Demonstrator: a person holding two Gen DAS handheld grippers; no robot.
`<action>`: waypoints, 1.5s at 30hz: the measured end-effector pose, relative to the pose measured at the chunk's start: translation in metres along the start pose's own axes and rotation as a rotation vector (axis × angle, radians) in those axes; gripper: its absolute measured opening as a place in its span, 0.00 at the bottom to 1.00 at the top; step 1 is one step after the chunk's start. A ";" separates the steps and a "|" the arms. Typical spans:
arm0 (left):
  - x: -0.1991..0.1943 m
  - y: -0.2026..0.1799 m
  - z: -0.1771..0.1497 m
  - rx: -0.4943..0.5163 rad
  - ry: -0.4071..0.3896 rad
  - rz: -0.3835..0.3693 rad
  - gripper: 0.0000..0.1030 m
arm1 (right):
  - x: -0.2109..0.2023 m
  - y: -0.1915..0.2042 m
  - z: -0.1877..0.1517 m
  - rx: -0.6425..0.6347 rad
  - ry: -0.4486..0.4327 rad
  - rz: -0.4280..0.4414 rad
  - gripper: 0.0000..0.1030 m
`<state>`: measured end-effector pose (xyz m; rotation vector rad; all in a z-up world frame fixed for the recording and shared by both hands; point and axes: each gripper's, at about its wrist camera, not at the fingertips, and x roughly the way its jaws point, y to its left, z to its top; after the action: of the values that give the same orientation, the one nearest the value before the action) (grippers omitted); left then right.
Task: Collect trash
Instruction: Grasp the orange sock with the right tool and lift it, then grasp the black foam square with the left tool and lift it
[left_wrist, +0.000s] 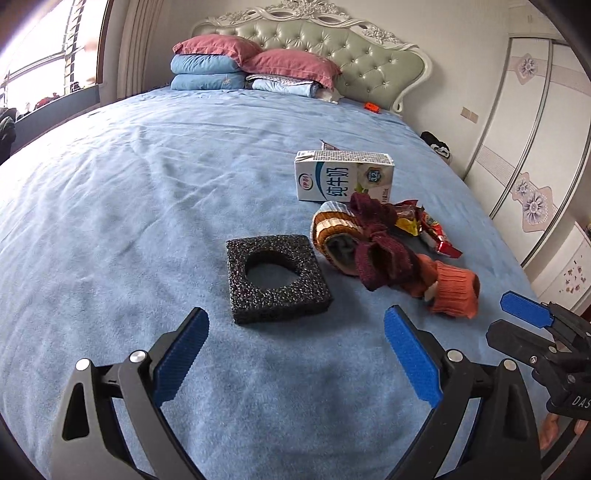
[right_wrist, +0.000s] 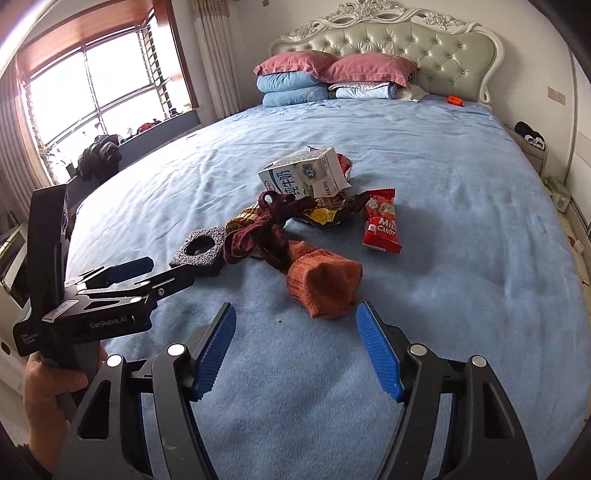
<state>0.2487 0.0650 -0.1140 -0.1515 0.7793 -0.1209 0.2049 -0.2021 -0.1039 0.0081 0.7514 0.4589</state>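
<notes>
On the blue bed lie a black foam square with a round hole (left_wrist: 277, 277) (right_wrist: 201, 253), a white milk carton (left_wrist: 341, 179) (right_wrist: 304, 177), a red candy wrapper (right_wrist: 382, 221) (left_wrist: 437, 234), a yellow snack wrapper (right_wrist: 323, 214), and knitted maroon and orange socks (left_wrist: 391, 254) (right_wrist: 321, 282). My left gripper (left_wrist: 295, 325) is open and empty, just short of the foam square. My right gripper (right_wrist: 295, 319) is open and empty, just short of the orange sock. The right gripper also shows at the right edge of the left wrist view (left_wrist: 528, 314).
Stacked pink and blue pillows (left_wrist: 251, 66) (right_wrist: 332, 75) lie against the tufted headboard (right_wrist: 424, 40). A small orange object (right_wrist: 454, 99) sits near the pillows. A window (right_wrist: 99, 85) is on the left, wardrobe doors (left_wrist: 532, 155) on the right.
</notes>
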 end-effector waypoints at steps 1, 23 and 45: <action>0.005 0.003 0.002 -0.013 0.009 -0.006 0.93 | 0.004 -0.001 0.003 -0.009 -0.006 -0.009 0.65; 0.048 0.011 0.017 -0.044 0.098 0.062 0.73 | 0.030 -0.036 0.013 0.119 -0.006 0.023 0.28; -0.047 -0.013 -0.001 -0.013 -0.055 0.068 0.64 | -0.033 -0.054 -0.013 0.198 -0.124 0.048 0.28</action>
<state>0.2141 0.0596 -0.0795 -0.1400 0.7296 -0.0468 0.1970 -0.2658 -0.1004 0.2380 0.6731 0.4243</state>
